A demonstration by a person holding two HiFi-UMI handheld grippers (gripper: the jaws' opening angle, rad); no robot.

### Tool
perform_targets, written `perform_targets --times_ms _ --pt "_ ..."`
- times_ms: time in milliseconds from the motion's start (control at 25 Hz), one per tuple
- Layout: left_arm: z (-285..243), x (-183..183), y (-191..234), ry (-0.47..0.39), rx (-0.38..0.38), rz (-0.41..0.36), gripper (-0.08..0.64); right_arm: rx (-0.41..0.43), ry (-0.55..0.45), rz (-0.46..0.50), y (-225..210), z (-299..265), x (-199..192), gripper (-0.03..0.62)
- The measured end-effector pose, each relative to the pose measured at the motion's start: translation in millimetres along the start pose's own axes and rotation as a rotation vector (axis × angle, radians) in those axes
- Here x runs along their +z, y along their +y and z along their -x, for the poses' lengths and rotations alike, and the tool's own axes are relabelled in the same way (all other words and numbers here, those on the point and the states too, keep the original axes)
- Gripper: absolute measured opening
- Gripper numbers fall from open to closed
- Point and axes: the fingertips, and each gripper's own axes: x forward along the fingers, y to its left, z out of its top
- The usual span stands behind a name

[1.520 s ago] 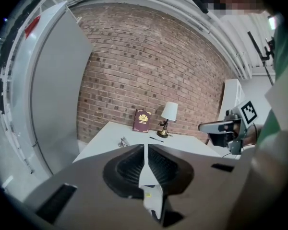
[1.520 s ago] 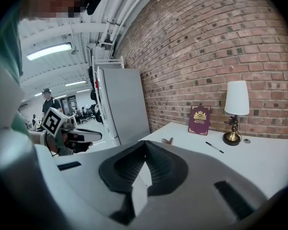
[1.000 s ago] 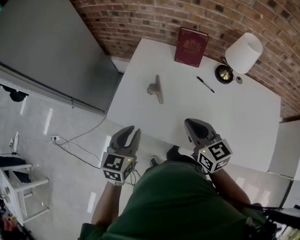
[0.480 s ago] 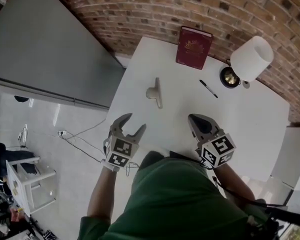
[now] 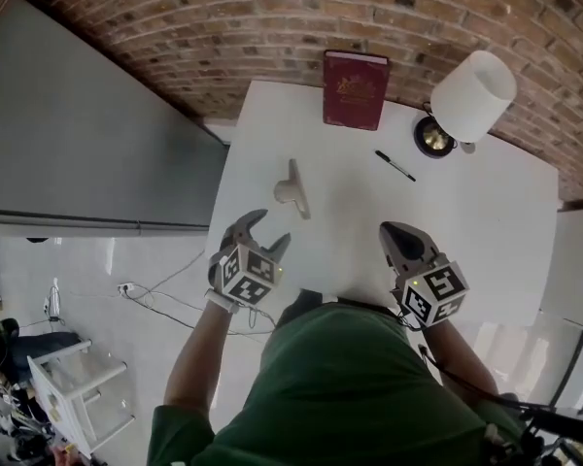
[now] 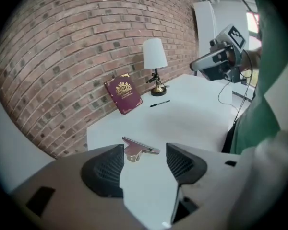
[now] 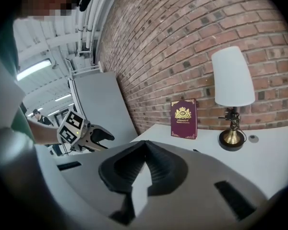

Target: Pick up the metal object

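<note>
A T-shaped metal object (image 5: 293, 190) lies flat on the white table (image 5: 486, 221), toward its left side. My left gripper (image 5: 268, 232) hovers at the table's near left edge, a short way short of the metal object (image 6: 138, 150). Its jaws are opening and nothing is between them; in the left gripper view the left gripper (image 6: 144, 153) frames the piece, which lies further ahead. My right gripper (image 5: 391, 229) is shut and empty over the table's near edge, well right of the object. In the right gripper view the right gripper (image 7: 145, 150) has its pads together.
A maroon book (image 5: 355, 90) lies at the table's far edge. To its right stand a white-shaded lamp (image 5: 471, 95) with a brass base and a black pen (image 5: 395, 165). A grey panel (image 5: 78, 134) runs along the left. Cables trail on the floor (image 5: 146, 299).
The left gripper's jaws have gone from nearly shut to wide apart, and it has moved forward to the table's edge, nearer the metal object. The right gripper has barely moved.
</note>
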Motion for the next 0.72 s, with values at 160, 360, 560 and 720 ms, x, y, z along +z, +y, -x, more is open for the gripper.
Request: perform_targets --times_ms 160,360,560,720 --pt "-17.5 -2.4 8.5 0.03 -0.053 -0.098 0.259 -0.079 -0.02 -0.03 4.3 5.7 -0.6 0.003" --pt "-38.7 -12.3 17.8 0.072 -0.118 -0.144 0.259 -0.152 -0.033 -0.053 14.5 13.5 -5.2 0.003" --pt "-54.5 -19.8 29.4 0.109 -0.15 -0.178 0.259 -0.212 -0.032 -0.072 17.5 19.9 -12.6 0.003" --pt "-71.9 -22.7 34.5 0.137 -0.187 -0.19 0.262 -0.245 -0.038 -0.079 19.4 23.4 -15.0 0.003"
